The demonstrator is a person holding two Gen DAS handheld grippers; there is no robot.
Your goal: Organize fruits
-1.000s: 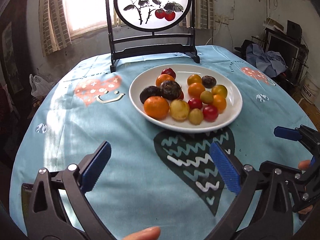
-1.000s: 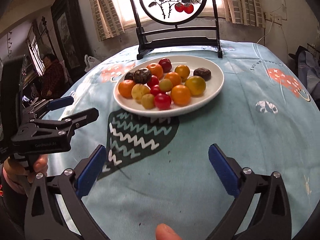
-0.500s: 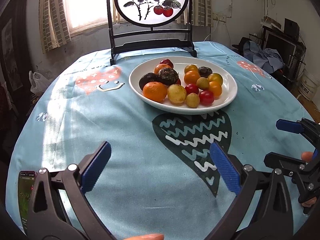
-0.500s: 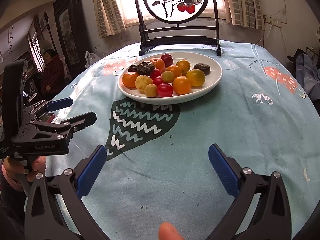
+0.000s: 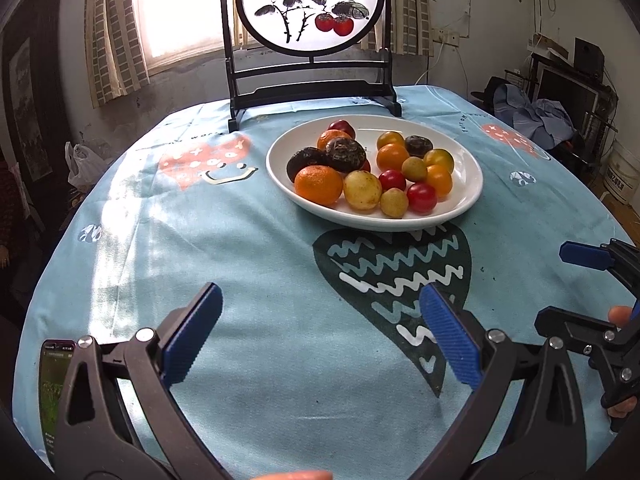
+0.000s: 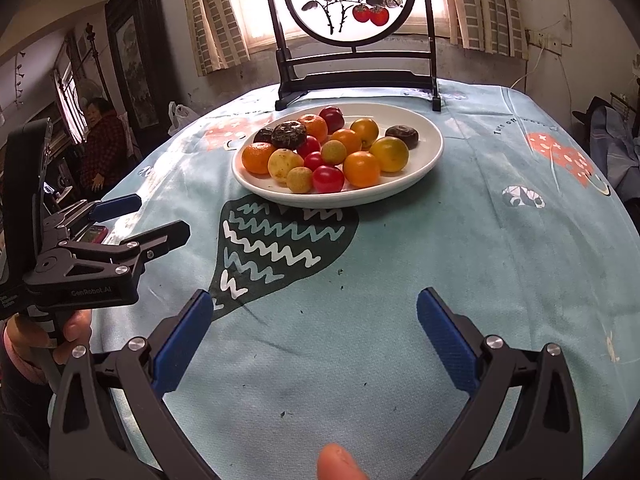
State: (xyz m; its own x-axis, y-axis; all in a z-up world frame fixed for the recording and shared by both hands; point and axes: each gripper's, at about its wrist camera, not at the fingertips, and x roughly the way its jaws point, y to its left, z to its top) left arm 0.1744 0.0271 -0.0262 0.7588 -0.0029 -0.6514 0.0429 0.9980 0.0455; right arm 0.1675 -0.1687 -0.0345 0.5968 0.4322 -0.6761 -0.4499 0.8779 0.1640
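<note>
From the left wrist camera, the left gripper hangs over the near part of the worktop with its fingers spread wide and nothing between them. The fruits lie heaped on a white plate at the far centre, well apart from the gripper. The pieces touch each other, so a wide reach into the heap would likely nudge neighbours and send round ones rolling off the shallow rim. A phone lies at the near left edge, and a framed painting on a stand rises just behind the plate.

From the right wrist camera, the right gripper also has its fingers wide and empty, near the worktop's front edge. The red tomato and small yellow fruits sit nearest on the plate. The left gripper shows at the left; both reaching at once could collide. Nothing lies between gripper and plate.
</note>
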